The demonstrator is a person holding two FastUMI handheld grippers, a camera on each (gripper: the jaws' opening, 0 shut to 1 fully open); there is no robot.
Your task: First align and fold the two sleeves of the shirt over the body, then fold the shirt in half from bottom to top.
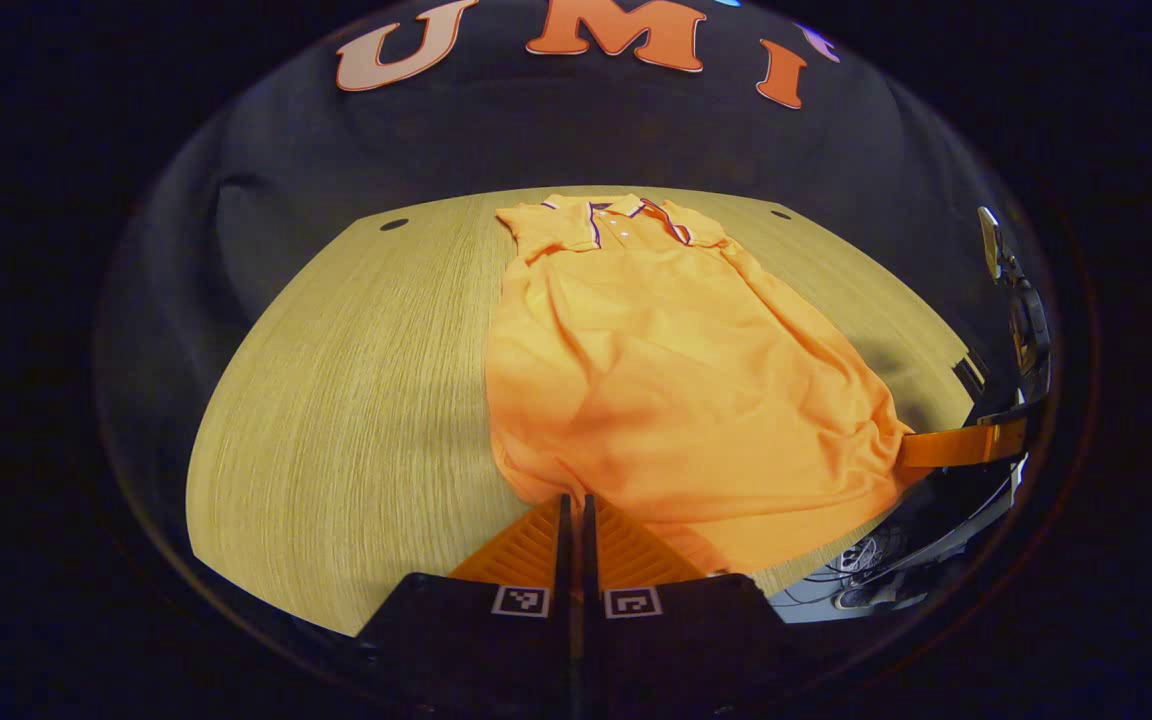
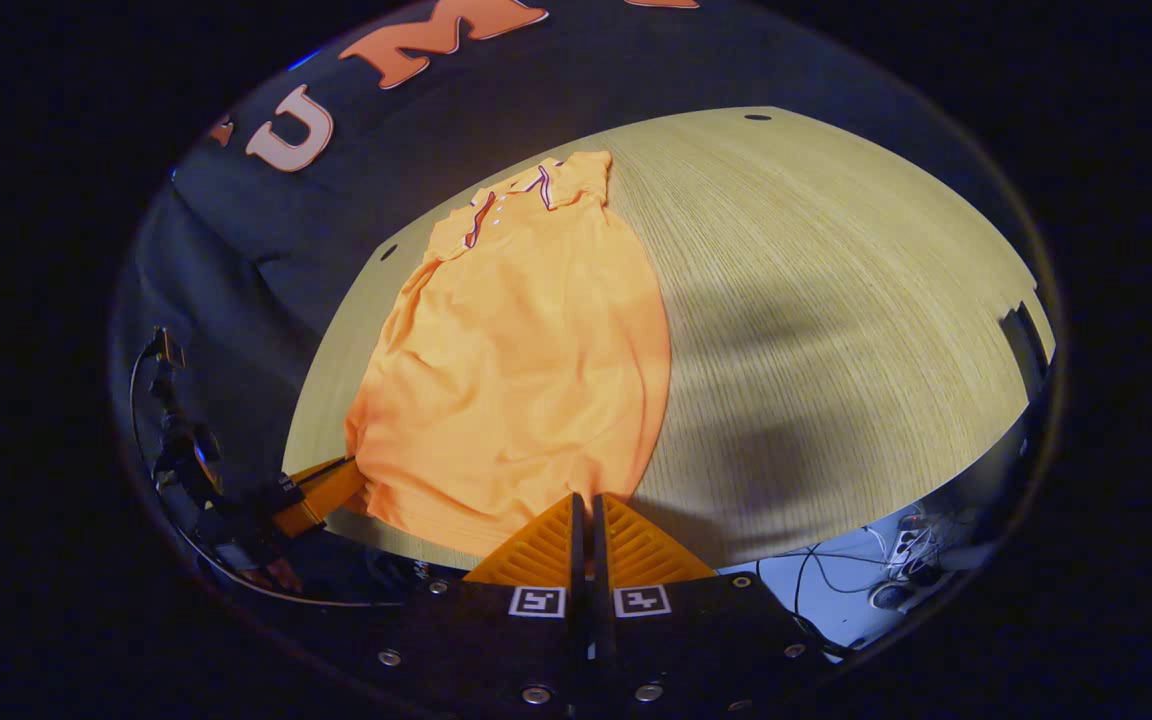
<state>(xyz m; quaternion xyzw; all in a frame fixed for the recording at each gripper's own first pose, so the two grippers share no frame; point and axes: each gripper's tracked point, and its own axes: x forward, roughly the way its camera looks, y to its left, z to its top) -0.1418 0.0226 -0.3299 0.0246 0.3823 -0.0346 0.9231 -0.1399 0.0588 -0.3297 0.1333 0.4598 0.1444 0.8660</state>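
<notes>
With sleeves already folded in over the body, looks like the bottom-to-top fold in hand. Left gripper view: left gripper at 6 o'clock, fingers pressed together at the hem of the orange polo shirt on the wooden table; right gripper at 3 o'clock on the other hem corner. Right gripper view: right gripper likewise closed at the hem; fabric between the fingers not discernible. Next: lifting both corners evenly toward the collar. Cables below the table edge, no obstruction.
</notes>
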